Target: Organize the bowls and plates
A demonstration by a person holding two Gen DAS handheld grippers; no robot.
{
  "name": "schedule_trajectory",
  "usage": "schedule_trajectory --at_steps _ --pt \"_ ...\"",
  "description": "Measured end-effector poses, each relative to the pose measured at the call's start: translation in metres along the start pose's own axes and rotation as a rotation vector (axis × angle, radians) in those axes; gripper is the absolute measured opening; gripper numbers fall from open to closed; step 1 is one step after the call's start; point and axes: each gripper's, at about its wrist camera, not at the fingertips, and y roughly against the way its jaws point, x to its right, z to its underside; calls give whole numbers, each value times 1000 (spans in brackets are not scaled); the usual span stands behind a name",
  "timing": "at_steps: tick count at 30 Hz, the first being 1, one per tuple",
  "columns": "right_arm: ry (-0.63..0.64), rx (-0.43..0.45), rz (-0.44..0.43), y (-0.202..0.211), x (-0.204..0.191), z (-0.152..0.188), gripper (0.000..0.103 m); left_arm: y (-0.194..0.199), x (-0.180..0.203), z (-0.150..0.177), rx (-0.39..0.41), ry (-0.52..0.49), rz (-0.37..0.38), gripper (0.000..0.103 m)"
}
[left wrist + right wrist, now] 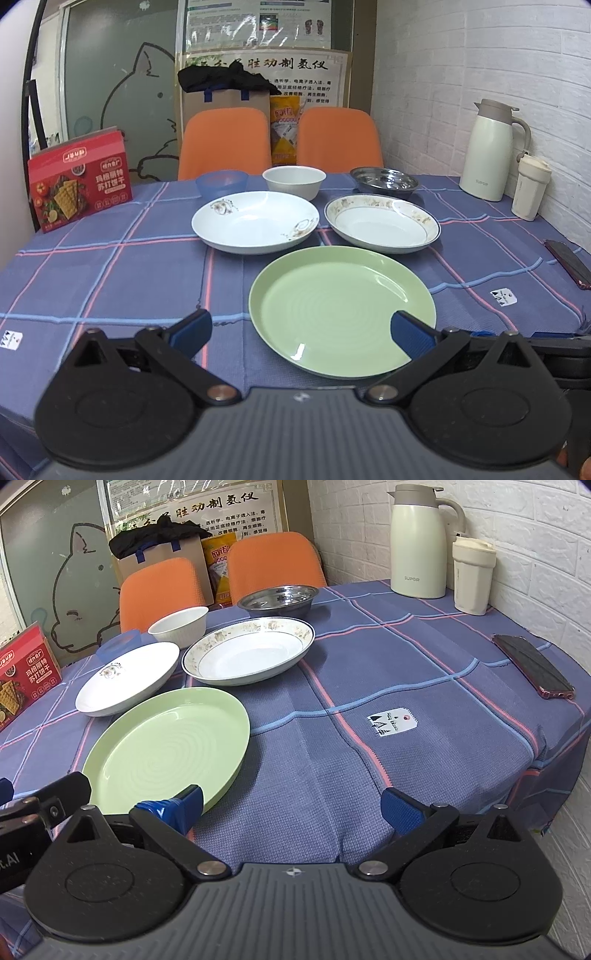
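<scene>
A green plate lies nearest on the blue checked tablecloth; it also shows in the right wrist view. Behind it lie a white plate with a flower print and a deep plate with a gold rim. Further back stand a blue plastic bowl, a white bowl and a steel bowl. My left gripper is open and empty, its right finger over the green plate's near edge. My right gripper is open and empty, right of the green plate.
A red cracker box stands at the left. A cream thermos jug and a cream cup stand at the back right by the brick wall. A phone lies near the right edge. Two orange chairs stand behind the table.
</scene>
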Motion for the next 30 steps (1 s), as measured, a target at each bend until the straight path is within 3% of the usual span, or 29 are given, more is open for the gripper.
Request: schedule_trajectory --at_steps 30 --pt "8 -1 -5 1 -4 0 90 -4 -3 2 -24 13 12 103"
